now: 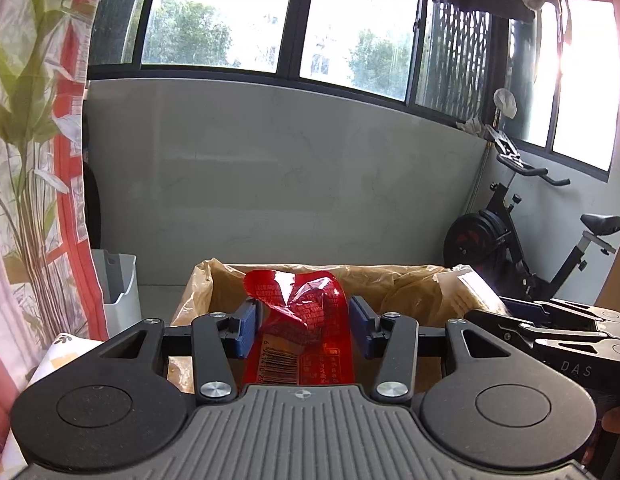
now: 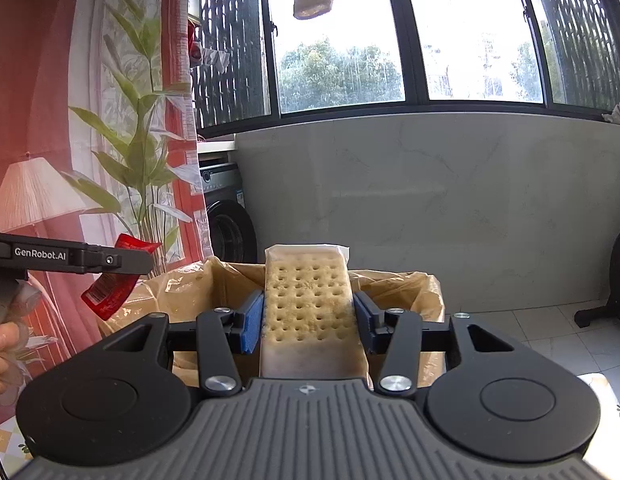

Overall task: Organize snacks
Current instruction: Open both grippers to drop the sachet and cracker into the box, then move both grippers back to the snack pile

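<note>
A red snack packet [image 1: 305, 332] with a barcode hangs upright between the blue pads of my left gripper [image 1: 301, 320], which is shut on it. Just beyond stands a cardboard box [image 1: 410, 276] lined with a brownish plastic bag. My right gripper [image 2: 308, 320] is shut on a clear-wrapped block of pale, dotted crackers [image 2: 310, 300], held in front of the same box [image 2: 394, 280]. From the right wrist, the left gripper [image 2: 121, 260] shows at the left with the red packet [image 2: 109, 292] in it. The right gripper [image 1: 542, 320] sits at the right edge of the left wrist view.
A white bin [image 1: 119, 292] stands left of the box by a plant-print curtain [image 1: 33, 140]. An exercise bike [image 1: 522, 236] is at the right, a washing machine [image 2: 225, 220] at the back left. A person's hand [image 2: 1, 356] holds the left gripper. Grey wall and windows lie behind.
</note>
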Demonstrator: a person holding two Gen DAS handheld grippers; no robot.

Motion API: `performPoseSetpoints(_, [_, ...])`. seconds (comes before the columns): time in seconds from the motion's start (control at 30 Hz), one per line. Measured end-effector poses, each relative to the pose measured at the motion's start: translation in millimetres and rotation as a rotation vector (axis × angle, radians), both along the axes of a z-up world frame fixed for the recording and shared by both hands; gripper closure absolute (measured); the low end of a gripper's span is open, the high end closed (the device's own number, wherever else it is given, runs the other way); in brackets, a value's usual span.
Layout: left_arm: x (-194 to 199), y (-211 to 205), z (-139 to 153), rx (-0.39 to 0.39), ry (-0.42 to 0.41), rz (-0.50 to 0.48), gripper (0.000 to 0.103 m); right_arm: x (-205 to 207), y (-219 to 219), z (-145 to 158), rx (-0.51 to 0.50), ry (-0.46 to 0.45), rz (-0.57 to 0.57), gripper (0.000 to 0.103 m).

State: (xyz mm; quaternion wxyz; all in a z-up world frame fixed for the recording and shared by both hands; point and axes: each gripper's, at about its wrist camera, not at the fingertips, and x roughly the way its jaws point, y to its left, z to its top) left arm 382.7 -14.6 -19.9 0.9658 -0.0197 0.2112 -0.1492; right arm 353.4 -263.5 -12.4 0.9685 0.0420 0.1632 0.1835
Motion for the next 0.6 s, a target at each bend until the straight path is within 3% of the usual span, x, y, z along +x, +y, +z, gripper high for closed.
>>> performPoseSetpoints(0.1, [20.4,-0.6,-7.9,0.053,0.053,0.027,0.053,15.0,7.2,-5.8,-0.016,0.059,-0.021,0.052])
performPoseSetpoints(0.23, [22.0,14.2,-8.7,0.065,0.053,0.033,0.042,9.8,3.8,-3.5,-0.009,0.055,-0.013,0.031])
performPoseSetpoints(0.37, [12.9,35.2,-5.4,0.034,0.057,0.065,0.042,-3.9,-2.0,1.0,-0.010,0.048,-0.019,0.030])
performPoseSetpoints(0.6, [-40.7,60.0,9.2,-0.007,0.045,0.108,0.041,-37.2,-11.2,6.6,0.021,0.047,-0.035,0.030])
